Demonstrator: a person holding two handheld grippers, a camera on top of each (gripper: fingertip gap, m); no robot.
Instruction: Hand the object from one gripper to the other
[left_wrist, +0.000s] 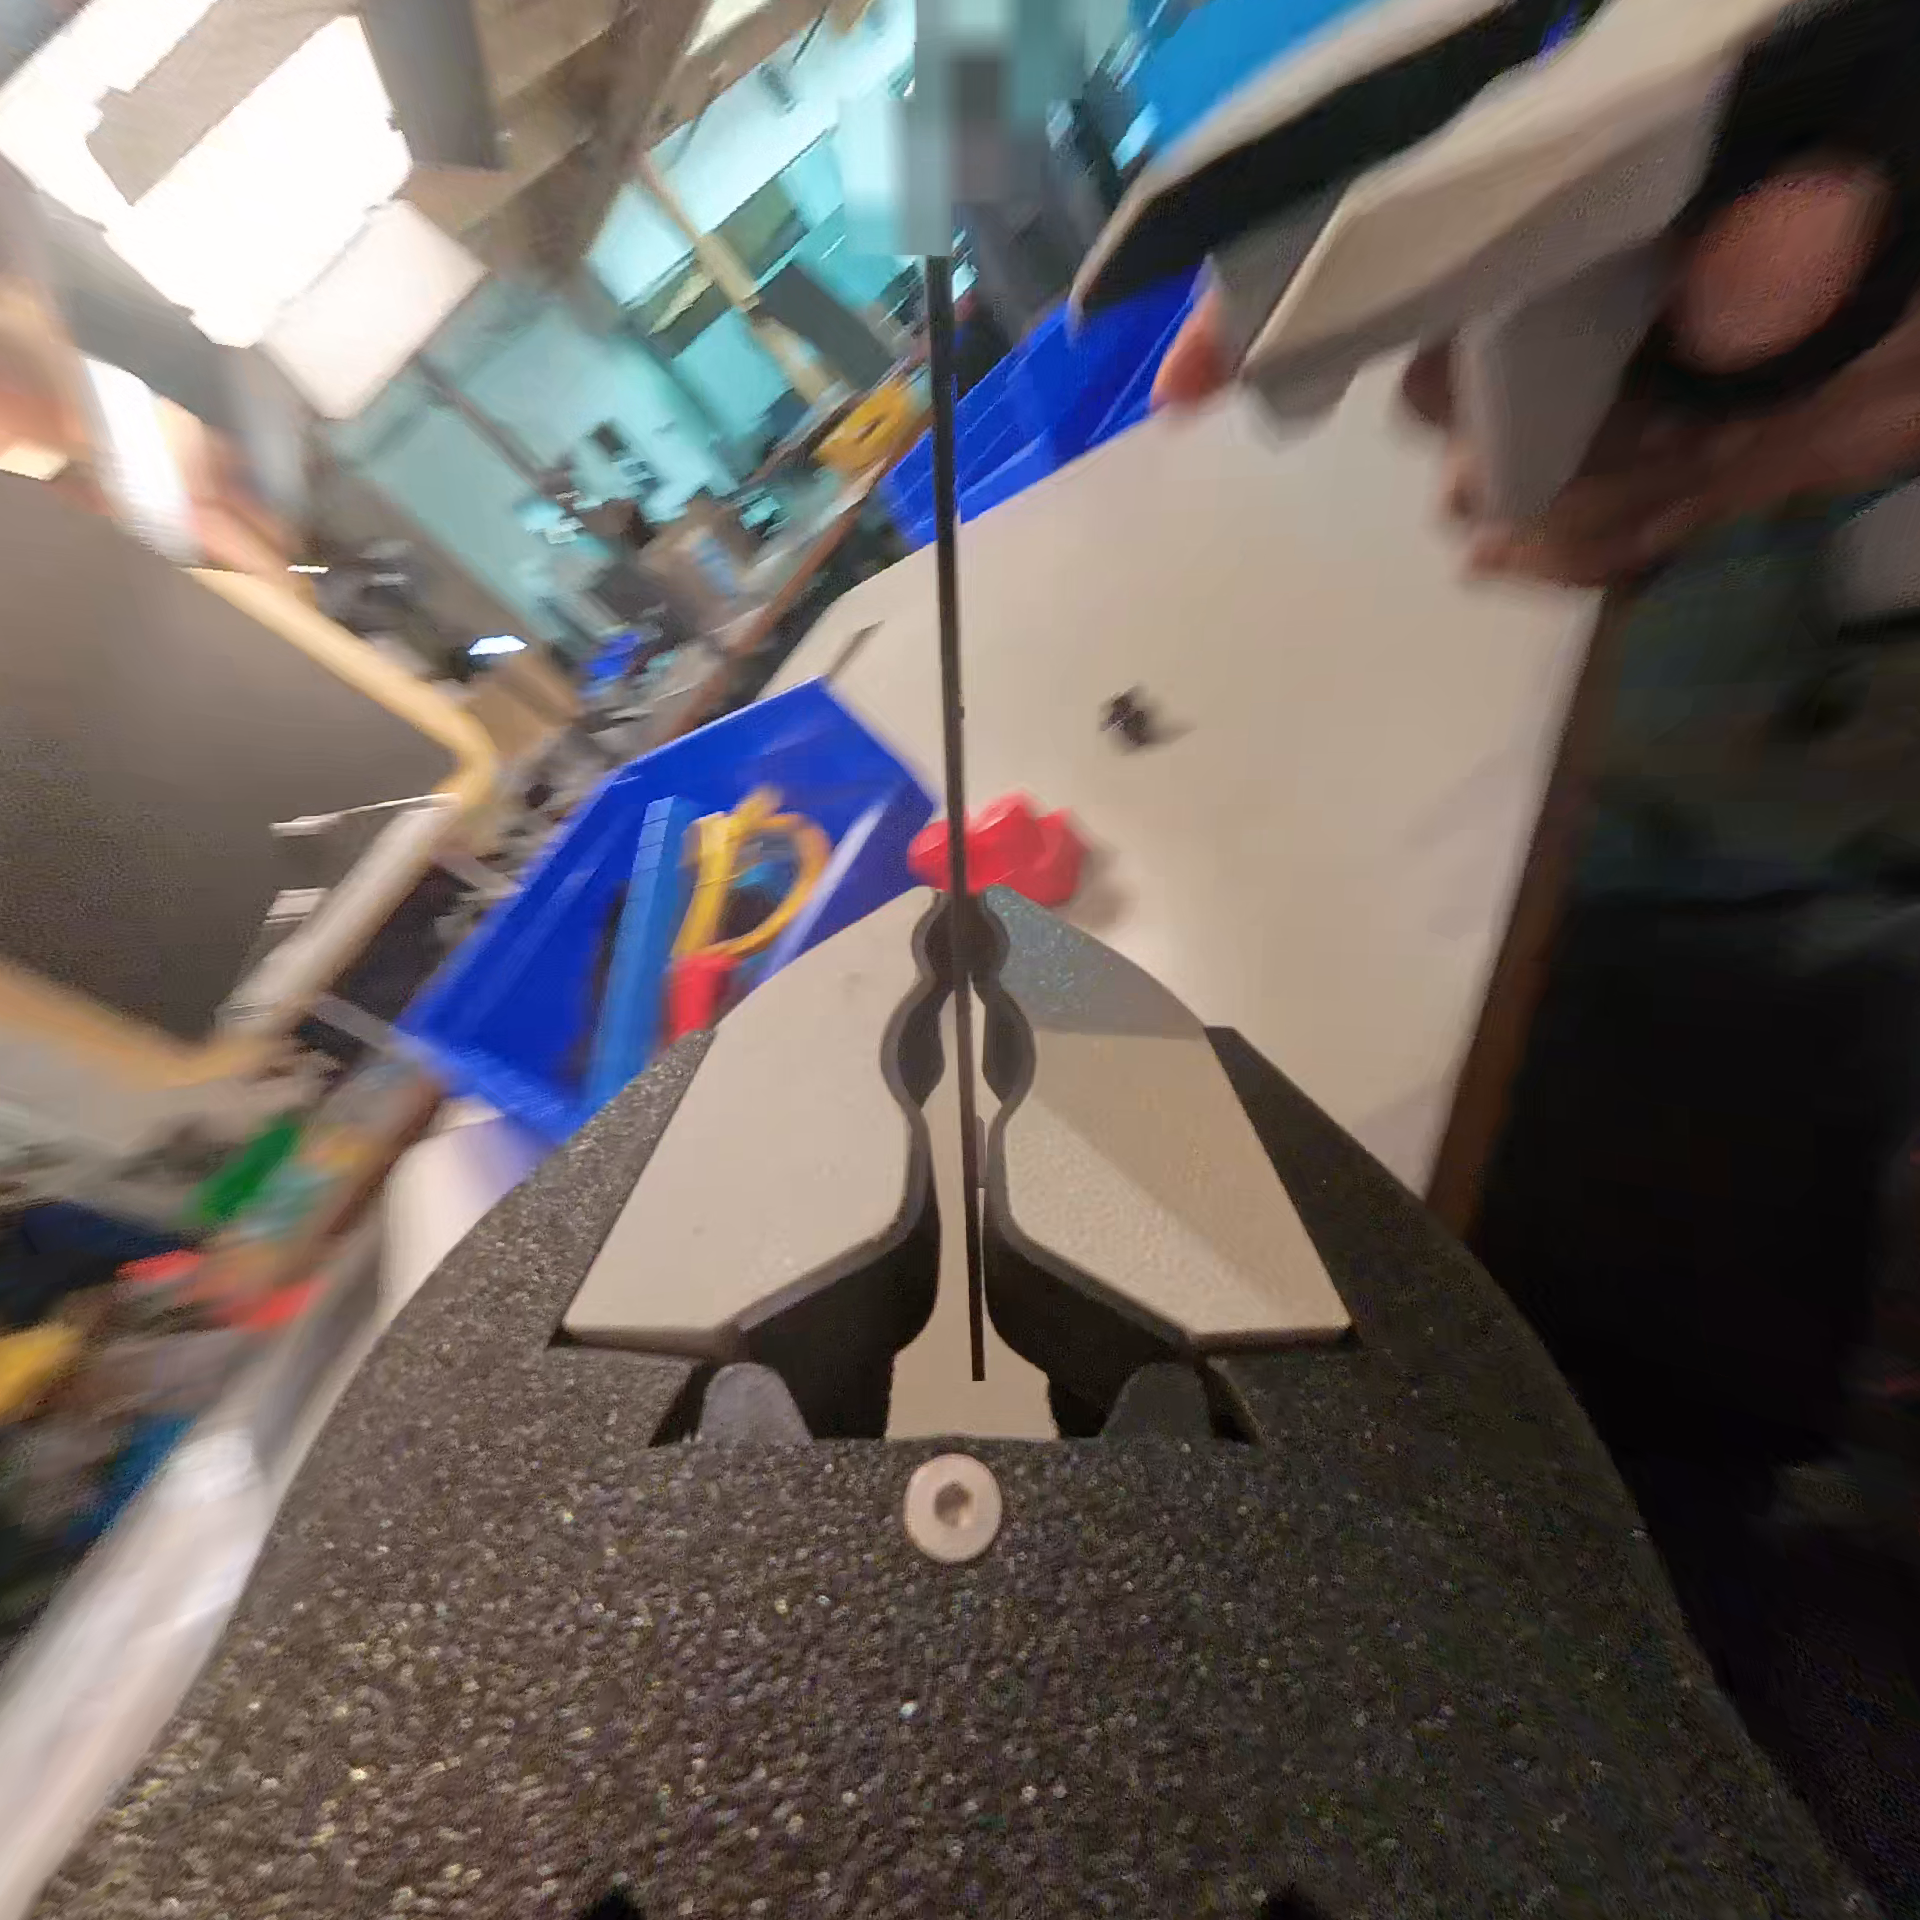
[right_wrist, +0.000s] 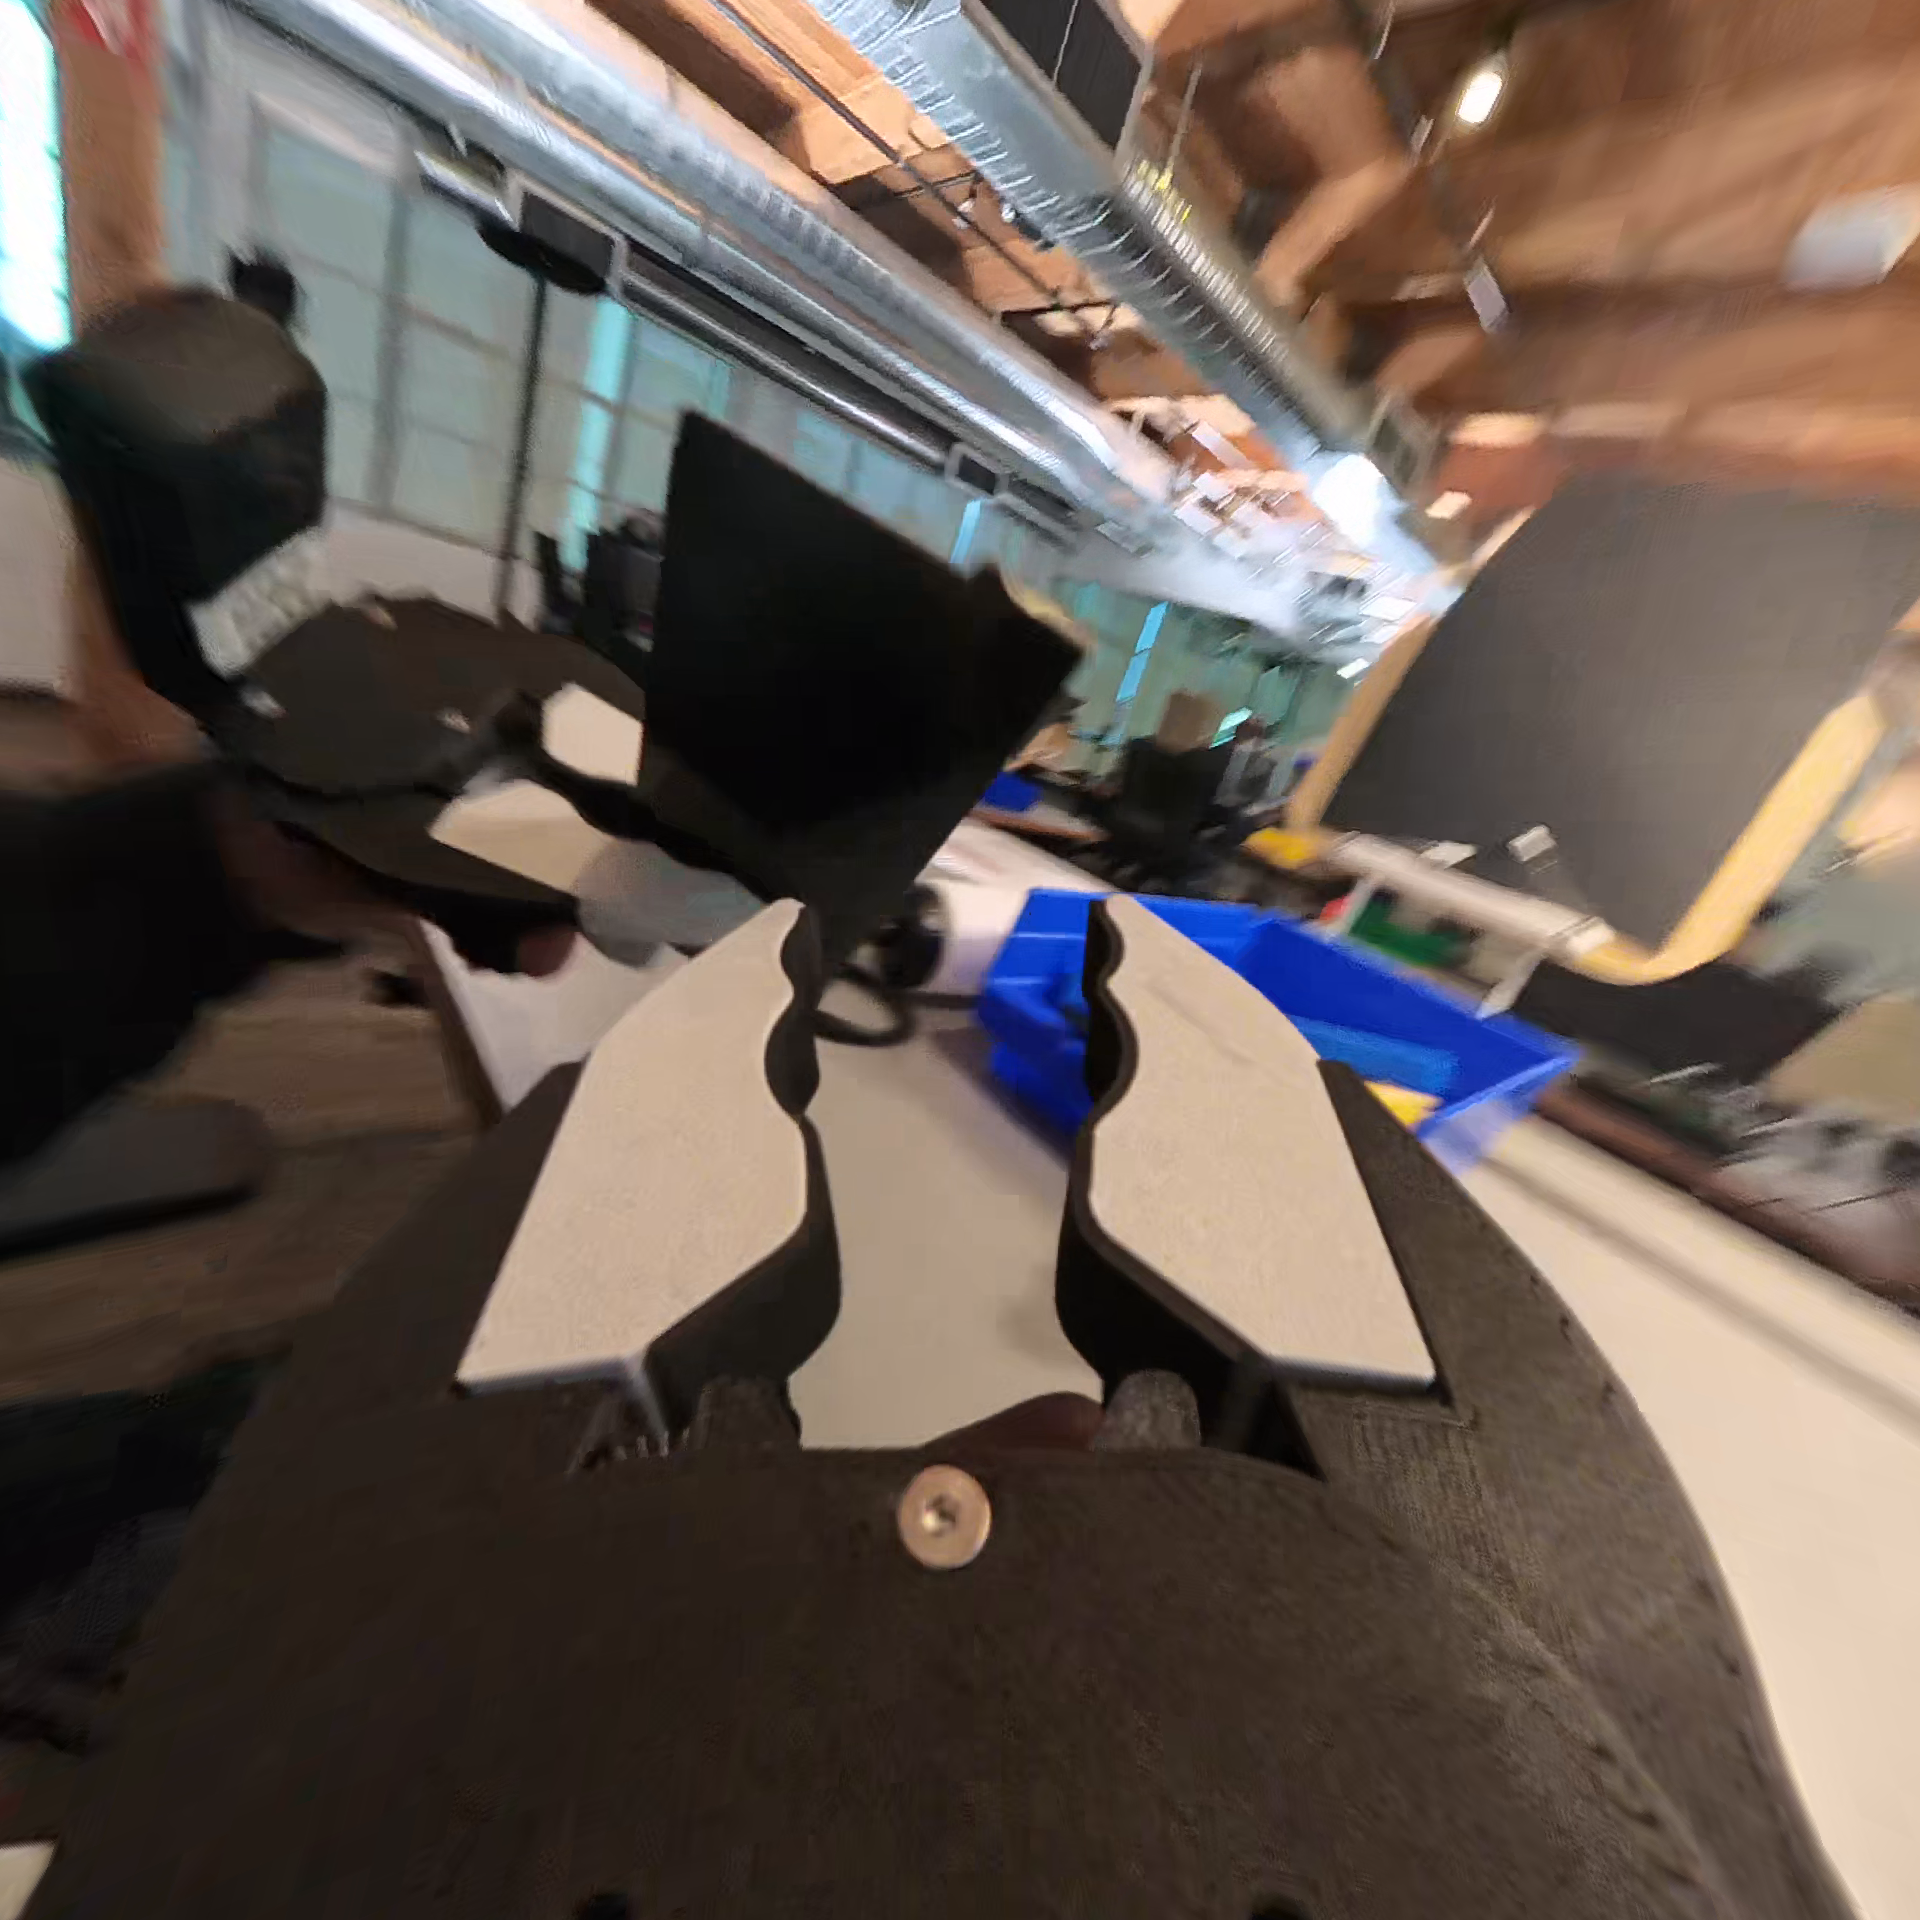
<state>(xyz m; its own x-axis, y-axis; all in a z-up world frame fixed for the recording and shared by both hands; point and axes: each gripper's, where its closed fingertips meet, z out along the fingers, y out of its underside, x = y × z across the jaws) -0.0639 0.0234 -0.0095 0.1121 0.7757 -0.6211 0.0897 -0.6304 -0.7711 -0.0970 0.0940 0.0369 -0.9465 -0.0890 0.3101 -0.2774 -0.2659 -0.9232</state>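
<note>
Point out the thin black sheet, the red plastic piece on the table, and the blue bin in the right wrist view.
thin black sheet (right_wrist: 831, 665): right wrist view, its broad flat face.
red plastic piece (left_wrist: 1023, 844): left wrist view, its top.
blue bin (right_wrist: 1340, 992): right wrist view, its inner wall.

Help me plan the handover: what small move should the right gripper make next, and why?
Probably ease the right gripper forward so its open jaws straddle the black sheet's lower edge, then close. The left gripper is shut on the sheet, seen edge-on in its own view, and the right fingers sit just short of it, gripping nothing.
</note>
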